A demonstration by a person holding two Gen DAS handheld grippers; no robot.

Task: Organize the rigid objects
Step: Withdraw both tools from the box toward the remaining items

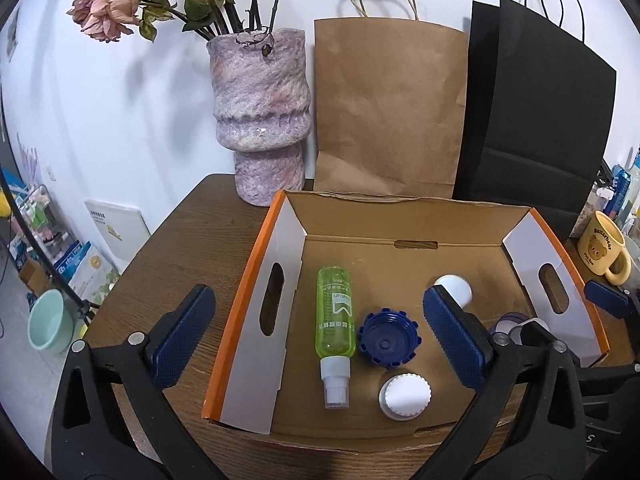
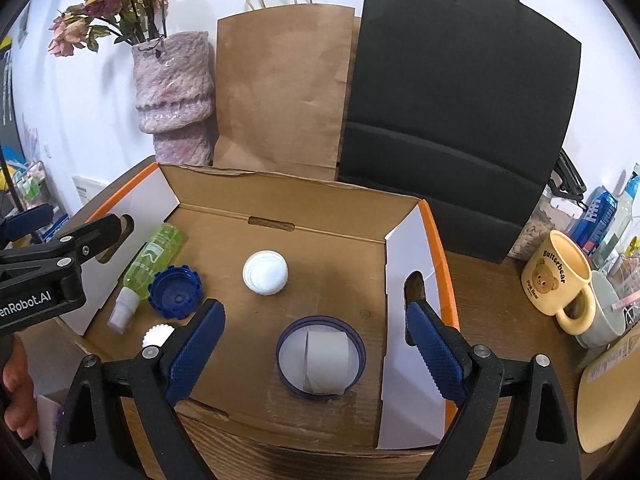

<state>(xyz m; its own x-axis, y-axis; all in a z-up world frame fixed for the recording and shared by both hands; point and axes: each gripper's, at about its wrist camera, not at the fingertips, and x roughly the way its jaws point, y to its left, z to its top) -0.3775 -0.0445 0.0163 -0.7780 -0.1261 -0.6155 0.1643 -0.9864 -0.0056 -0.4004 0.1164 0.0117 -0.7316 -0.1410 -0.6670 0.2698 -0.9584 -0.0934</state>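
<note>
Inside a shallow brown cardboard box [image 1: 400, 216] on a wooden table [image 1: 180, 248] lie a green plastic spray bottle [image 1: 335, 320], a dark blue ridged cap [image 1: 387, 338] and a purple-rimmed round lid [image 2: 320, 360]. The left gripper [image 1: 320, 332] and right gripper [image 2: 316, 356] hover above, jaws wide apart and empty.

Left gripper [image 1: 320, 332]: black plastic arms showing triangular cut-outs, silver round screws sitting at pivots, blue pads [image 1: 456, 336] carrying fine cross-hatched texture. Right gripper [image 2: 316, 348]: wearing same black frame, same silver screws, same blue textured pads [image 2: 436, 350]. White lettering ending "enRobot.AI" running along black side of left gripper in right wrist view. Bare hand [image 2: 18, 396] showing at lower left edge.
</note>
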